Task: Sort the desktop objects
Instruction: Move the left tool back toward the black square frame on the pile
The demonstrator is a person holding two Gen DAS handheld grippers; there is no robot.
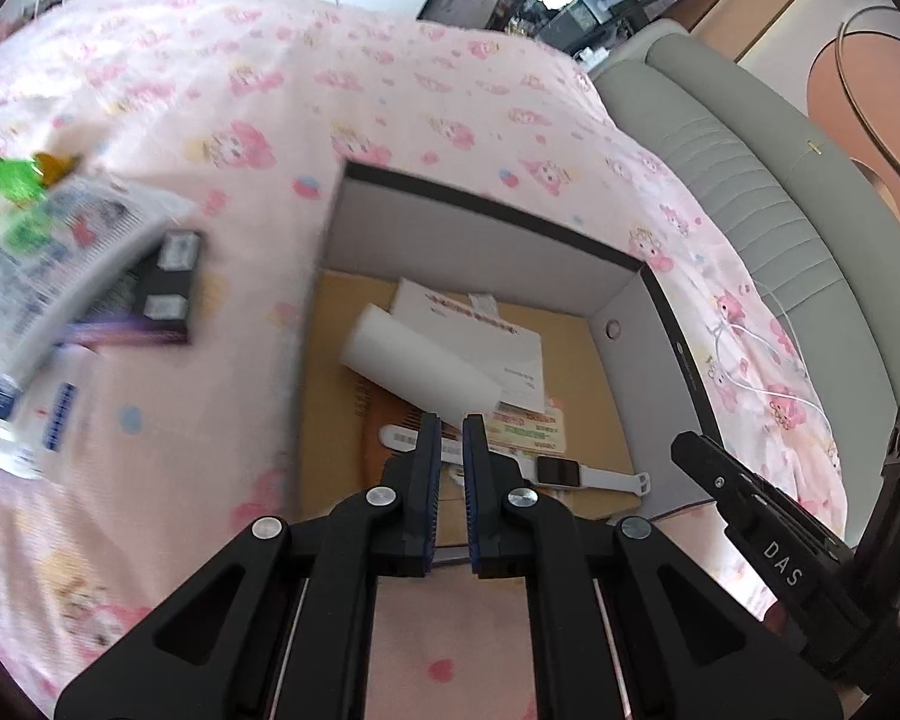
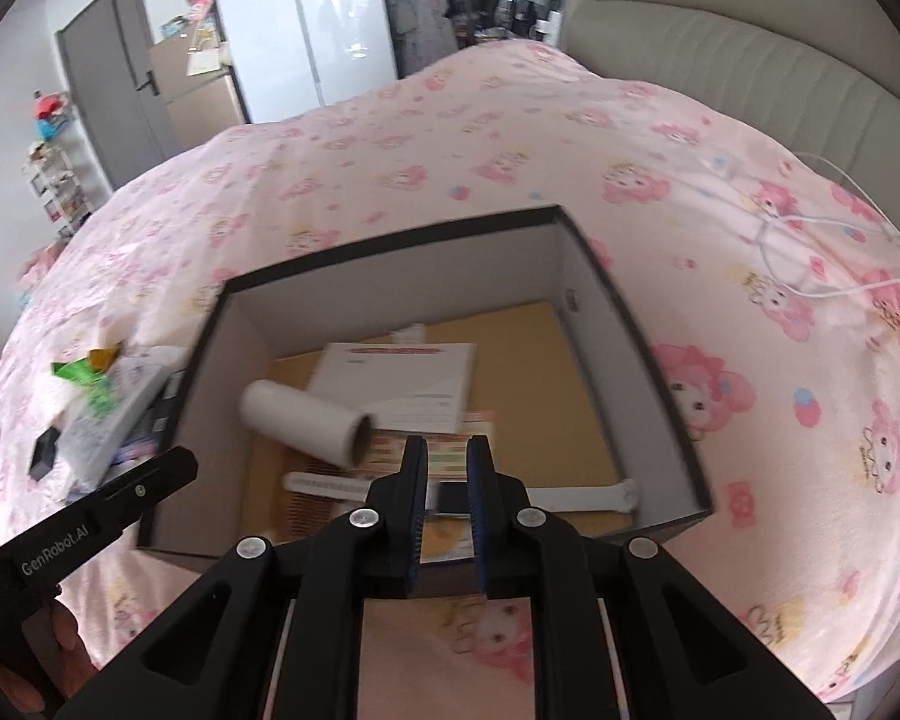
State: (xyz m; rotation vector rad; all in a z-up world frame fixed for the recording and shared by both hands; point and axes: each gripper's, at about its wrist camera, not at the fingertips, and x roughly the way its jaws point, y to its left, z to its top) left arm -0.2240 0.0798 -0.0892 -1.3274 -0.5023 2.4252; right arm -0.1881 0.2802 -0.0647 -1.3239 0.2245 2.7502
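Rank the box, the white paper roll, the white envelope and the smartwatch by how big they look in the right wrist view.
1. box
2. white envelope
3. white paper roll, looks close to the smartwatch, which the right gripper partly hides, so their order is unsure.

You can read "DAS" in white letters on the black arm of the right gripper (image 1: 699, 450), which juts in at the lower right of the left wrist view. In the right wrist view you see "GenRobot.AI" in white along the black arm of the left gripper (image 2: 180, 463) at the lower left. The red print on the white paper sheet (image 2: 402, 381) in the dark-rimmed cardboard box (image 2: 390, 234), and the blue print on the white packets (image 1: 36, 264) beside it, are too blurred to read.
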